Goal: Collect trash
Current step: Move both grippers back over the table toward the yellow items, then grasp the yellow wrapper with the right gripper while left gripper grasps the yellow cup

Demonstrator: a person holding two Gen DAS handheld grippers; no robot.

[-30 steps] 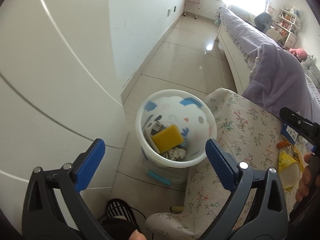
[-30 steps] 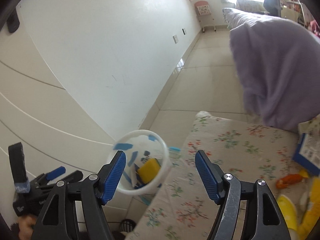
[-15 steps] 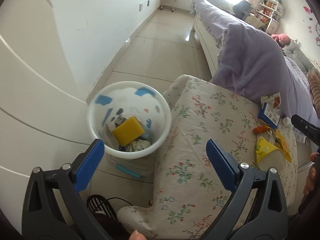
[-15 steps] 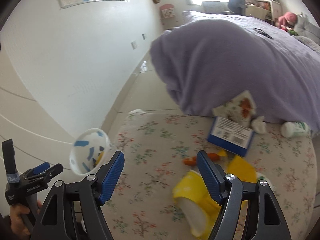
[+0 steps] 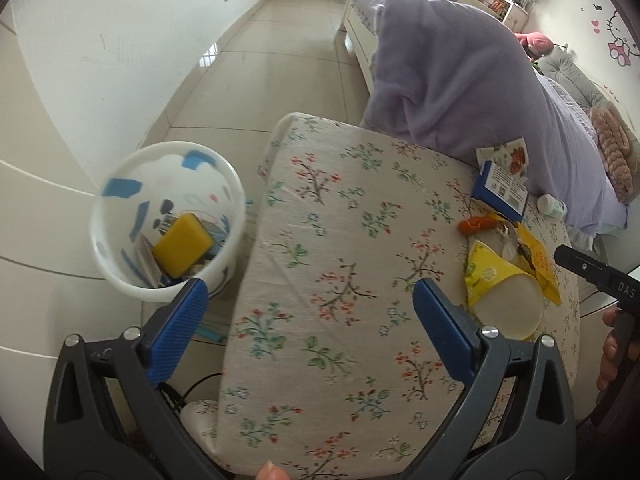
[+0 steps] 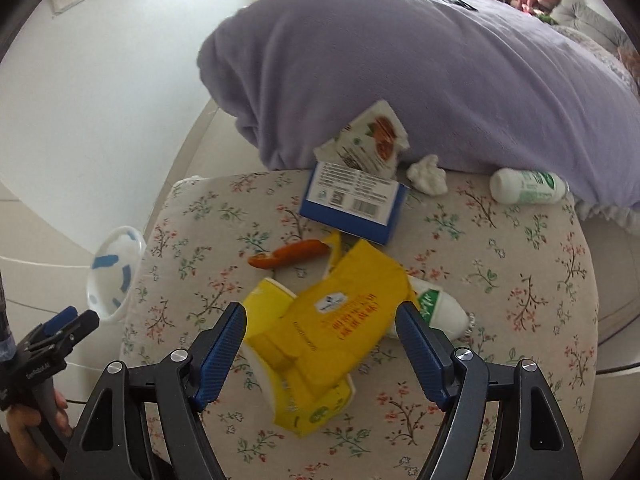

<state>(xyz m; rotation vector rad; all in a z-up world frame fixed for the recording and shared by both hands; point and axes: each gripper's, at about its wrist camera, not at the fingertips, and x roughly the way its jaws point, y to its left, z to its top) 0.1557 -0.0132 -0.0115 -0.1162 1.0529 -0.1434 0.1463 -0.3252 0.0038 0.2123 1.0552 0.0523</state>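
A white bin (image 5: 120, 240) with blue marks stands on the floor left of a floral-covered table (image 5: 340, 260); it holds a yellow sponge (image 5: 182, 244). Trash lies on the table: a yellow cup (image 6: 276, 344) under a yellow wrapper (image 6: 344, 312), an orange wrapper (image 6: 288, 258), a blue box (image 6: 352, 204), a torn packet (image 6: 364, 136), a tissue wad (image 6: 428, 174) and two white bottles (image 6: 528, 186) (image 6: 436, 310). My right gripper (image 6: 320, 344) is open, straddling the yellow cup and wrapper from above. My left gripper (image 5: 308, 328) is open and empty above the table's left part, near the bin.
A bed with a purple blanket (image 6: 400, 60) borders the table's far side. A white wall (image 5: 100, 40) runs along the left, with tiled floor (image 5: 280, 60) between it and the bed. A black cable (image 5: 196, 384) lies on the floor below the bin.
Both grippers swung right, from the bin toward the table. The right gripper came down over the yellow cup and wrapper. Both stayed open.
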